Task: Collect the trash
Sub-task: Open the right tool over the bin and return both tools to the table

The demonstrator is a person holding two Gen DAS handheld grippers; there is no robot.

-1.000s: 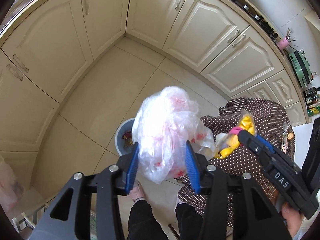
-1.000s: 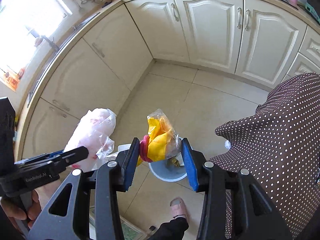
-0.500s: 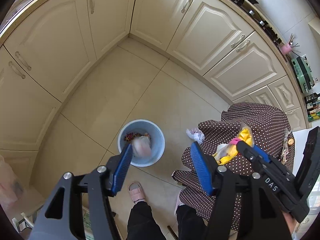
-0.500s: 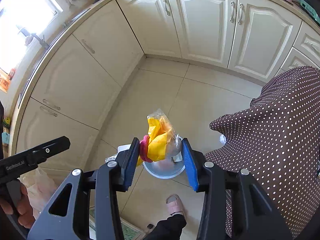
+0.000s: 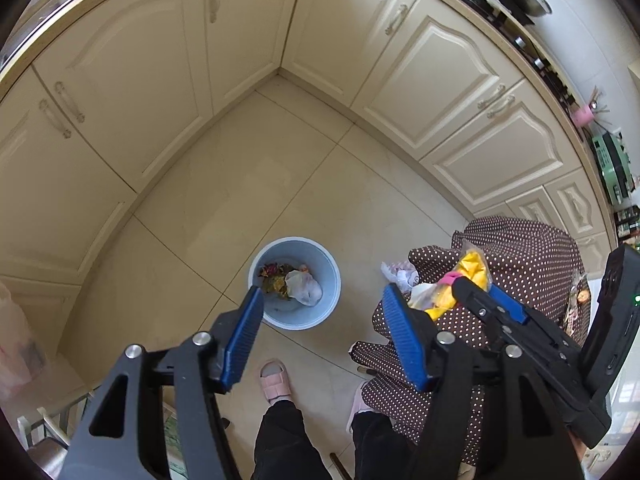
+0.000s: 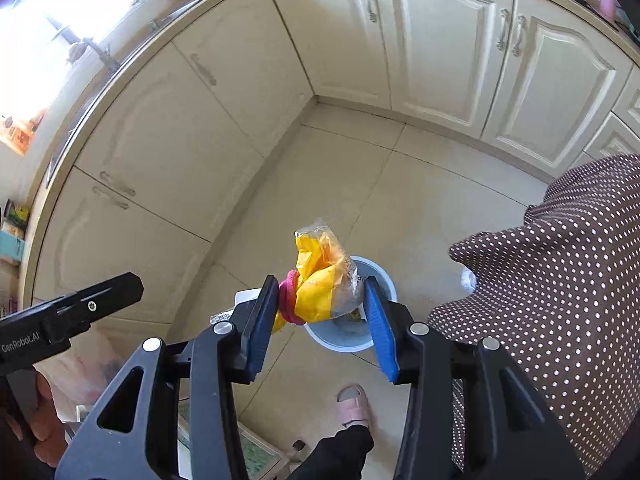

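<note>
One blue bin (image 5: 295,282) stands on the floor at frame centre, holding one white bag (image 5: 304,290). The left claw (image 5: 324,334) is open and empty just below it. The right claw (image 6: 322,318) grips one yellow wrapper (image 6: 320,286), its jaws easing apart, over the bin.

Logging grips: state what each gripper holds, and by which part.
Left gripper: nothing. Right gripper: yellow bag, pinched across its bunched middle by the pink tie.

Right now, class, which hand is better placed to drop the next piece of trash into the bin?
Right. The right gripper holds a yellow bag above the blue bin. The left gripper is open and empty.
</note>
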